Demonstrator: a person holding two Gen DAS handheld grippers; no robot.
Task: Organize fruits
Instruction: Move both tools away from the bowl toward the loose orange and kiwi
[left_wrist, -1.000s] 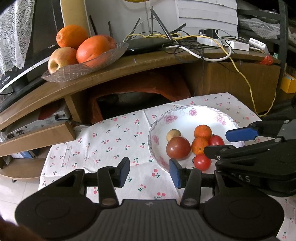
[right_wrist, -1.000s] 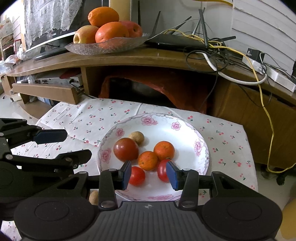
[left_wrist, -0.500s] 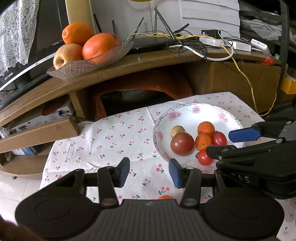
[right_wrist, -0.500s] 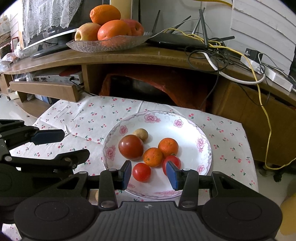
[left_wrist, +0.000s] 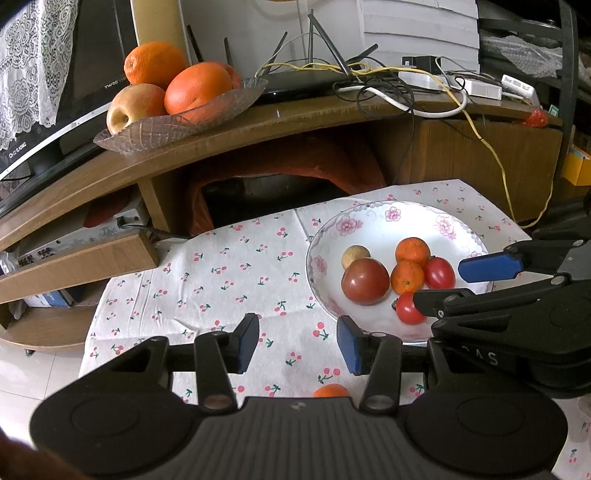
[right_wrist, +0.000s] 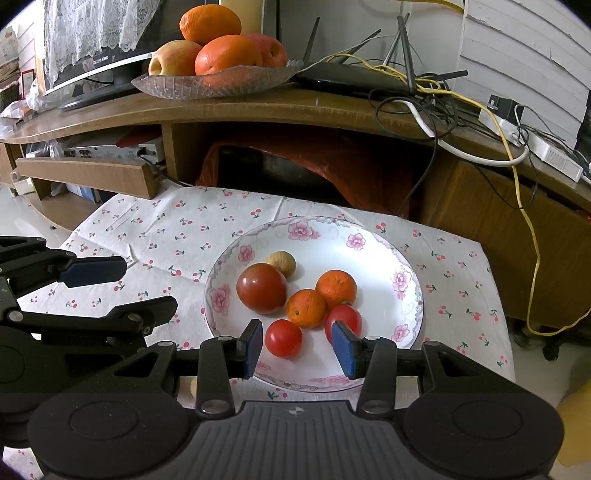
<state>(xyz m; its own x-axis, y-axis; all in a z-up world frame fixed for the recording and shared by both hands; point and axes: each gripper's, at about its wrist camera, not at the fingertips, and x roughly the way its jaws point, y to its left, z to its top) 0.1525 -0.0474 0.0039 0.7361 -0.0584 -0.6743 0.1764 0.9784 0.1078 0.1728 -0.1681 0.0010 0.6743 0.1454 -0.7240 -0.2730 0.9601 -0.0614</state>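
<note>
The right tool (right_wrist: 297, 347) hung spread and empty over the near rim of the white flower-patterned plate (right_wrist: 400, 254), a small red tomato (right_wrist: 283, 338) framed between its blue pads. The left tool (left_wrist: 297, 345), also spread, hovered above the cherry-print cloth (left_wrist: 229, 266). The plate also held a big dark-red tomato (right_wrist: 262, 288), two small oranges (right_wrist: 306, 308) and a tan round fruit (right_wrist: 282, 262).

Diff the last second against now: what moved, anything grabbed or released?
Both grippers pulled back from the floral plate. The left gripper also swung left, so the plate sits further right in its view and a small orange fruit on the cloth has appeared under its fingers. The right gripper is open and empty; nothing grabbed or released. The six fruits on the plate kept their arrangement.
</note>
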